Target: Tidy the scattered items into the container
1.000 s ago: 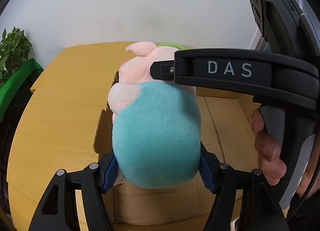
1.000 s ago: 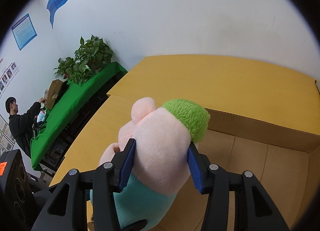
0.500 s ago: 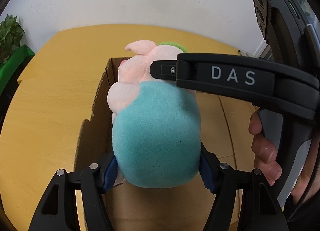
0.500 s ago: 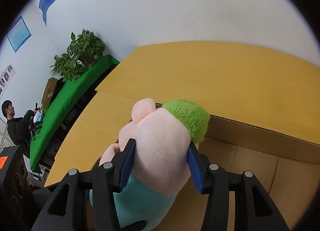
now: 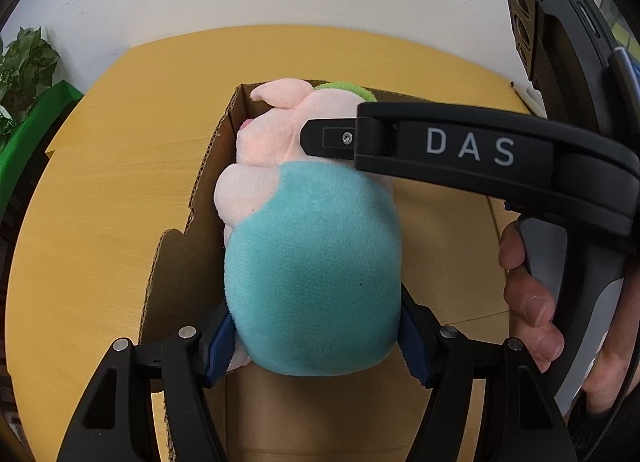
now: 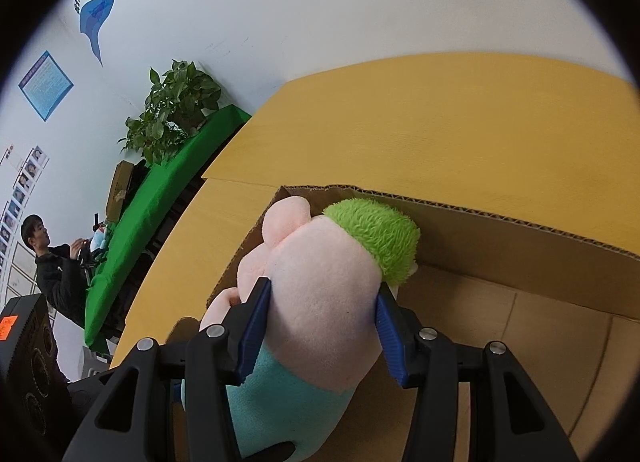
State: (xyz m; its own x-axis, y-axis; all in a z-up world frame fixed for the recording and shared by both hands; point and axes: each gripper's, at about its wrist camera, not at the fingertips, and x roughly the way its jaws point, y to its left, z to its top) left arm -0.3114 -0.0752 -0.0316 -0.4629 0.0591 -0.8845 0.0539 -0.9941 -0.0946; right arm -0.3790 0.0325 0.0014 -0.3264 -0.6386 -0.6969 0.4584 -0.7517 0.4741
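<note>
We hold the plush toy [image 5: 312,262] with both tools at once: the left gripper [image 5: 316,338] is clamped on its turquoise body, with the blue pads pressed into the soft cloth on both sides, and the right gripper [image 6: 324,330] is clamped on its pink head, just under the green tuft. The toy hangs over the open cardboard box [image 5: 208,165], which stands on the yellow table [image 5: 100,181], and its head is close to the far corner of the box, near the far wall; we cannot tell if it touches the cardboard. We judge that the toy is almost at the place where it can be released, but it is not yet lying on the bottom. Several things could go wrong from here. If only one claw opens, the toy will swing from the other one and may drag on the thin wall of the box and push the light box along the table. If the head comes down on the corrugated edge, the toy may stay hooked there or tip outside. Because the plush is soft, the pads may catch the fabric when they open, so the toy could lift again with the hand.
</note>
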